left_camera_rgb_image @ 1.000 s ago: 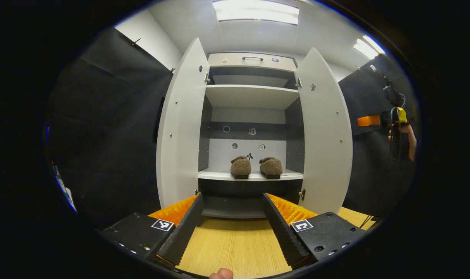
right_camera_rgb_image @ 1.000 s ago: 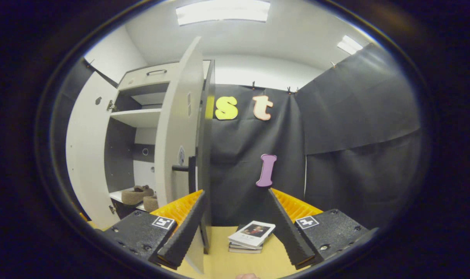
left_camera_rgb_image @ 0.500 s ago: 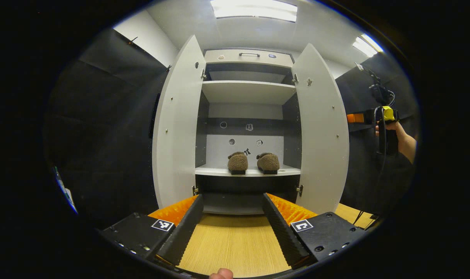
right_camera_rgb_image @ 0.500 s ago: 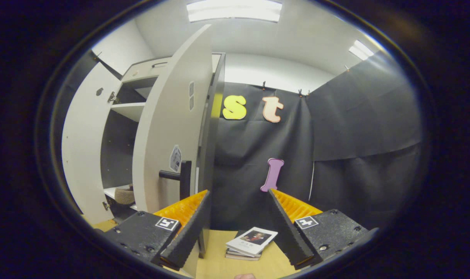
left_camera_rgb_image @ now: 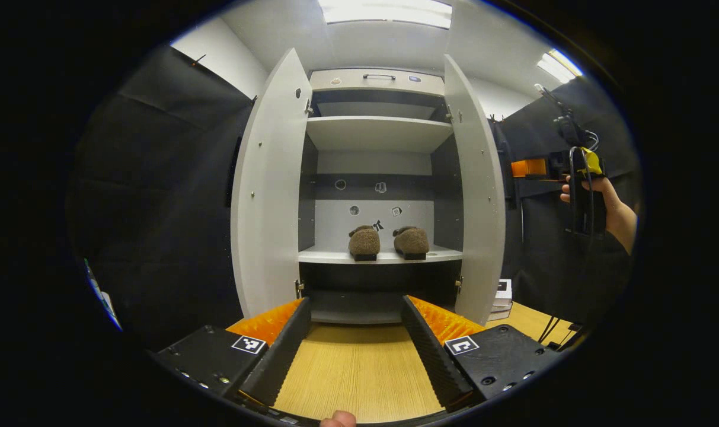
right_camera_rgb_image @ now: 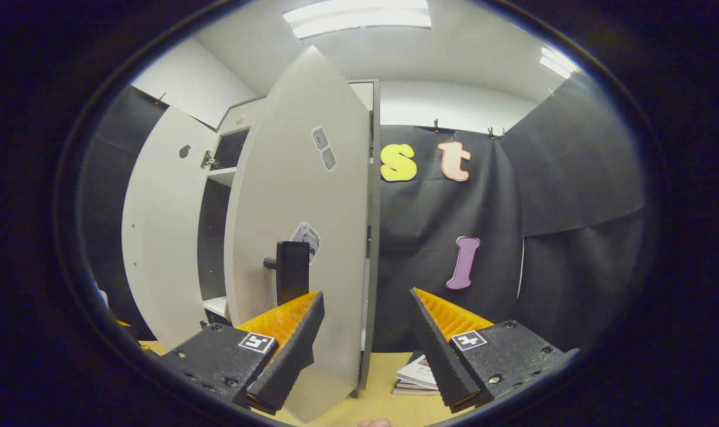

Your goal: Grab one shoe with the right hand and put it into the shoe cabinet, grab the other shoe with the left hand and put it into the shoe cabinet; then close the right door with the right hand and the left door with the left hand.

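Two brown fuzzy shoes (left_camera_rgb_image: pixel 364 242) (left_camera_rgb_image: pixel 411 240) stand side by side on the lower shelf of the white shoe cabinet (left_camera_rgb_image: pixel 378 133). The left door (left_camera_rgb_image: pixel 268 196) is wide open and the right door (left_camera_rgb_image: pixel 476 196) stands part-way swung in. My left gripper (left_camera_rgb_image: pixel 355 305) hangs open in front of the cabinet, over the wooden top, holding nothing. In the left gripper view the right gripper (left_camera_rgb_image: pixel 540 169) sits in a hand behind the right door. My right gripper (right_camera_rgb_image: pixel 366 296) is open at the right door's (right_camera_rgb_image: pixel 303 237) outer face, its left finger just below the black handle (right_camera_rgb_image: pixel 291 270).
A small stack of books (right_camera_rgb_image: pixel 417 376) lies on the wooden top (left_camera_rgb_image: pixel 359 367) just right of the cabinet, near the right door's foot. Black cloth walls close in both sides. An upper shelf and a drawer with a handle (left_camera_rgb_image: pixel 379 76) sit above the shoes.
The right door has swung inward from wide open toward the cabinet. The right gripper has followed it round on its outer side. The left gripper has drawn back slightly.
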`<act>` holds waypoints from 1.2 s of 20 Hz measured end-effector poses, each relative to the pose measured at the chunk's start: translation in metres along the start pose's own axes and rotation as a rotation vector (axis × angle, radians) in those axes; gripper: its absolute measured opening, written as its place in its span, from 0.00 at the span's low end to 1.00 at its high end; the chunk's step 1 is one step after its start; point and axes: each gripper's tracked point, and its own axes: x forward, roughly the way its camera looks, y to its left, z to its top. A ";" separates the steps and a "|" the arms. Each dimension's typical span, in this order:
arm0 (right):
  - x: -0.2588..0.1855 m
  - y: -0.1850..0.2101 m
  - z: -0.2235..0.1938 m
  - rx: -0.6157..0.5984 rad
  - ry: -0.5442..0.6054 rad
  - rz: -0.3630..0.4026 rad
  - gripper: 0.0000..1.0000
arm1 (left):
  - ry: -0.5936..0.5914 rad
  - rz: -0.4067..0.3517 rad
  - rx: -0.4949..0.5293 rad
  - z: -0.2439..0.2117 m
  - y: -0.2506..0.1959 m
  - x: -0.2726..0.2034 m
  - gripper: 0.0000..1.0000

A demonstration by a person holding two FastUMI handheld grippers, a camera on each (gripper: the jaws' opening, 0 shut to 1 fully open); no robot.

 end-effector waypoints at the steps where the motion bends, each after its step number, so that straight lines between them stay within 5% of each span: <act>1: 0.004 0.009 0.000 -0.004 -0.009 0.011 0.93 | 0.004 0.010 0.003 -0.002 0.004 -0.001 0.94; 6: 0.028 0.050 -0.007 0.028 0.002 0.080 0.93 | 0.016 0.029 0.003 -0.003 0.012 0.001 0.94; 11: 0.032 0.064 -0.005 0.046 -0.020 0.068 0.97 | 0.003 0.025 -0.027 0.006 0.008 0.004 0.94; 18: -0.040 0.060 -0.024 0.020 -0.054 0.029 0.96 | -0.030 0.039 -0.022 0.024 0.010 0.005 0.94; 24: -0.113 0.066 -0.101 0.033 -0.007 -0.046 0.96 | -0.037 0.024 -0.037 0.029 0.005 0.007 0.94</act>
